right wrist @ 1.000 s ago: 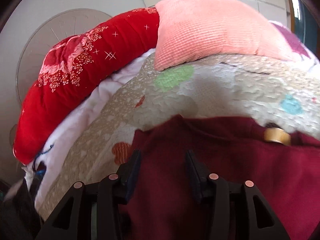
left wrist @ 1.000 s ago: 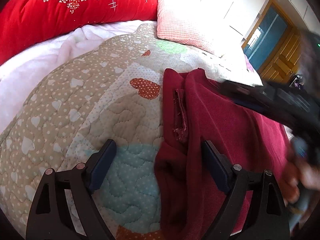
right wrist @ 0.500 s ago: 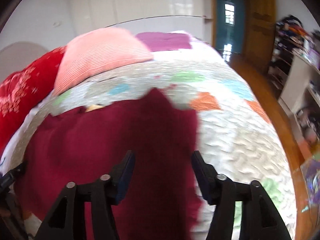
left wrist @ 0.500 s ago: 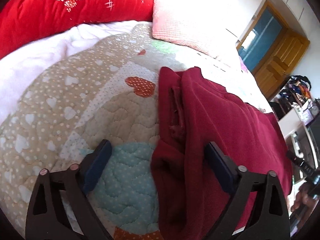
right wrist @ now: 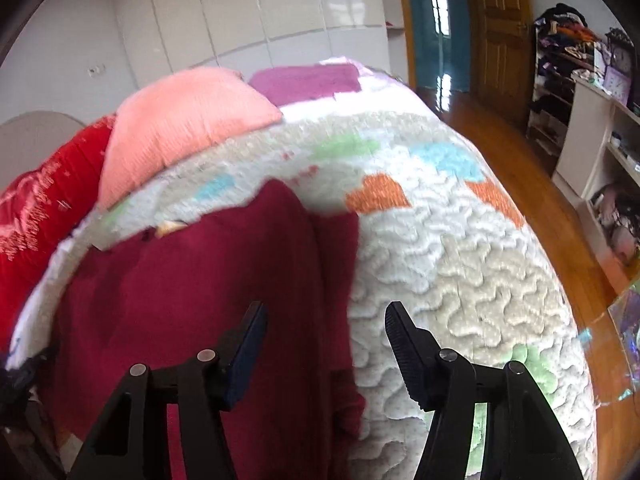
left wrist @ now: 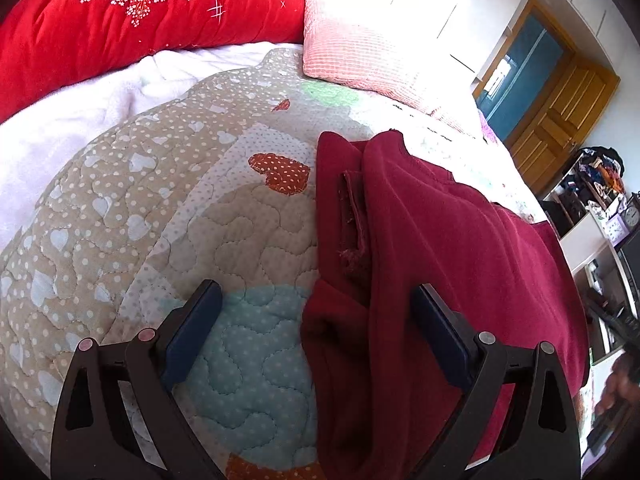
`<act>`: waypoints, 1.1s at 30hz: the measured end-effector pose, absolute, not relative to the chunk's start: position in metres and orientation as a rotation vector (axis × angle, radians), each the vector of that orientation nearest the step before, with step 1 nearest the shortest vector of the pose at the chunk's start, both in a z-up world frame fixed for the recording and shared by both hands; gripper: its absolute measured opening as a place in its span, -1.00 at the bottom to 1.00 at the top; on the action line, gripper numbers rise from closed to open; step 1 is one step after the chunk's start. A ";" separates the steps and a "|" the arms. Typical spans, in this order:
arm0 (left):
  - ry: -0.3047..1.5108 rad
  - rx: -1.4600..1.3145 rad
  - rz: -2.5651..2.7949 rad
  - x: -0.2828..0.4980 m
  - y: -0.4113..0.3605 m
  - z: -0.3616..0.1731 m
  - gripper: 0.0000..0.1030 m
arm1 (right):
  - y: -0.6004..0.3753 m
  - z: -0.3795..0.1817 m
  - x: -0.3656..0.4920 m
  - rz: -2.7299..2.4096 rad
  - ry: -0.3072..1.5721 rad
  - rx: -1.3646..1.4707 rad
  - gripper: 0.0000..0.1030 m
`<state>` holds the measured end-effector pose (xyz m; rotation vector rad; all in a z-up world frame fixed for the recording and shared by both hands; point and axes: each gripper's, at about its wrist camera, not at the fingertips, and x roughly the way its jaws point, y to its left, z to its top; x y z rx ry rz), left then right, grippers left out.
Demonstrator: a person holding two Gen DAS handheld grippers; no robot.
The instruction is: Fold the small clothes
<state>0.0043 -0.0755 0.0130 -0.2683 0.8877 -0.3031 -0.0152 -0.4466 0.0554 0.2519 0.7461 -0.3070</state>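
A dark red fleece garment [left wrist: 460,248] lies spread on the quilted bedspread [left wrist: 160,208], with a folded-in strip and a seam along its left edge. My left gripper [left wrist: 316,304] hovers wide open over that left edge, the edge between its pads but not pressed. In the right wrist view the same garment [right wrist: 208,280] fills the lower left. My right gripper [right wrist: 324,328] stands open over the garment's right edge, its jaws closing, one pad above the cloth and the other above the quilt [right wrist: 460,272].
A red flowered pillow [left wrist: 132,16] and a pink pillow [left wrist: 360,52] lie at the head of the bed. Past the bed's right side are a wooden floor [right wrist: 532,184], a wooden door [right wrist: 500,36] and white shelves [right wrist: 592,120] with clutter. A hand [left wrist: 616,384] shows at the lower right edge.
My right gripper swung from the garment's collar end to its right edge and its jaws widened. The left gripper stayed over the left edge.
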 end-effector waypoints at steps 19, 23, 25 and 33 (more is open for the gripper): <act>0.915 -0.331 -0.307 -0.019 -0.061 0.017 0.89 | -0.305 0.080 0.087 0.088 0.908 0.267 0.52; 0.920 -0.349 -0.322 -0.018 -0.057 0.016 0.89 | -0.213 0.065 0.132 0.228 1.021 0.177 0.54; 0.919 -0.381 -0.337 -0.018 -0.052 0.015 0.89 | -0.179 0.048 0.153 0.224 1.085 0.104 0.54; 0.922 -0.355 -0.345 -0.011 -0.060 0.014 0.96 | -0.124 -0.002 0.200 0.137 1.224 -0.225 0.75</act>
